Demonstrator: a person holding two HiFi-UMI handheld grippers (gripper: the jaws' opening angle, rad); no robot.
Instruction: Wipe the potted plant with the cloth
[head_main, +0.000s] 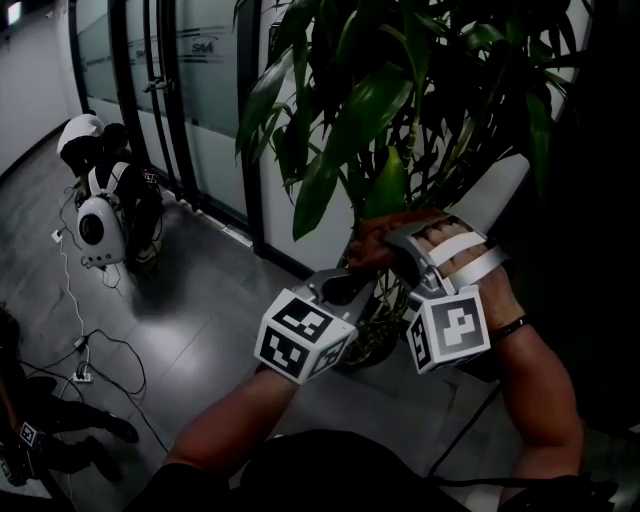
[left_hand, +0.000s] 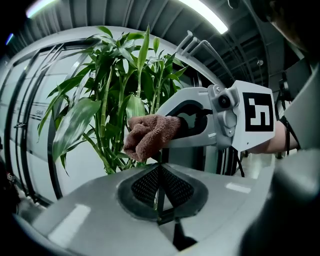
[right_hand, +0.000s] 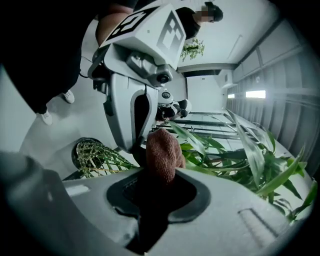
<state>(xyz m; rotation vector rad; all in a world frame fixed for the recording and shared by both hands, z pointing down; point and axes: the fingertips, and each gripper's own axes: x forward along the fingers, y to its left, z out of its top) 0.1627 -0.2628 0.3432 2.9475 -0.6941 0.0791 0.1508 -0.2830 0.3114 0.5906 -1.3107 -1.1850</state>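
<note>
Open floor (head_main: 190, 335) left of the potted plant (head_main: 400, 120); right hand-held gripper (right_hand: 160, 172) pinches the cloth (right_hand: 162, 150) at its leaves, left hand-held gripper (left_hand: 159, 184) pressed together

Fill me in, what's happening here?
A person is wiping a potted plant using two handheld grippers. The right gripper is clamped on a brown cloth, held up at the foliage. The left gripper, close beside it, is shut on what looks like a thin leaf seen edge-on, apparently steadying it.
</note>
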